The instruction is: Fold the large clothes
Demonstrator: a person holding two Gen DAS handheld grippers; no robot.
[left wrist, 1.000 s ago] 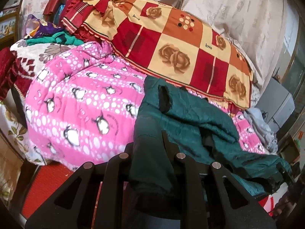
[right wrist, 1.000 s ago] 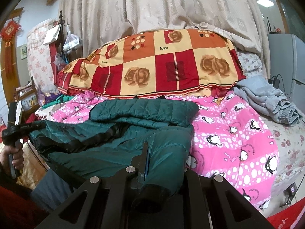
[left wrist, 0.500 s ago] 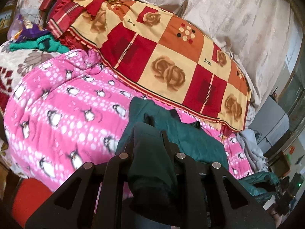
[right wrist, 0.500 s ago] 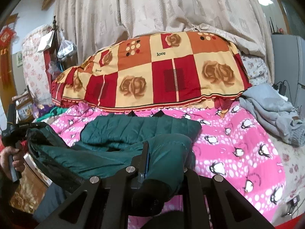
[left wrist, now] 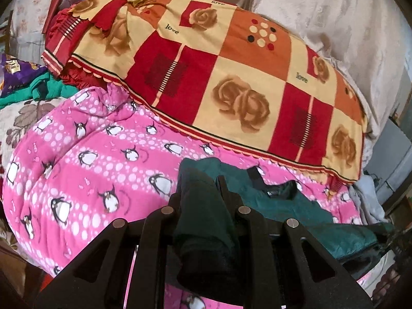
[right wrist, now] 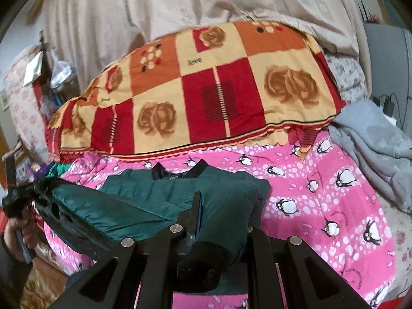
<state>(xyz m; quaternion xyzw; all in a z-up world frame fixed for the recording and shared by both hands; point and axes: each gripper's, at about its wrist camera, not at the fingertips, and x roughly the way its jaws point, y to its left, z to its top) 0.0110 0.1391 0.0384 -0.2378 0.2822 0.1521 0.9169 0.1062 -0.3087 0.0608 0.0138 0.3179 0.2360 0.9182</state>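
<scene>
A dark green quilted jacket (right wrist: pixel 154 200) with a black collar lies partly on the pink penguin blanket (right wrist: pixel 322 193); it also shows in the left wrist view (left wrist: pixel 278 203). My left gripper (left wrist: pixel 203 188) is shut on a dark green sleeve end that hangs between its fingers. My right gripper (right wrist: pixel 221 206) is shut on the other sleeve, whose black cuff (right wrist: pixel 200 265) droops toward the camera. The left gripper also shows at the far left of the right wrist view (right wrist: pixel 18 200), holding the jacket's edge lifted off the bed.
A red, orange and cream rose-patterned quilt (left wrist: pixel 231 77) is heaped at the back of the bed against beige curtains (right wrist: pixel 180 7). A grey garment (right wrist: pixel 373 149) lies at the right. Green and purple clothes (left wrist: pixel 28 79) sit at the left.
Both grippers have lifted and carried the jacket sleeves toward the back of the bed. The jacket body has folded up on itself, and more pink blanket shows.
</scene>
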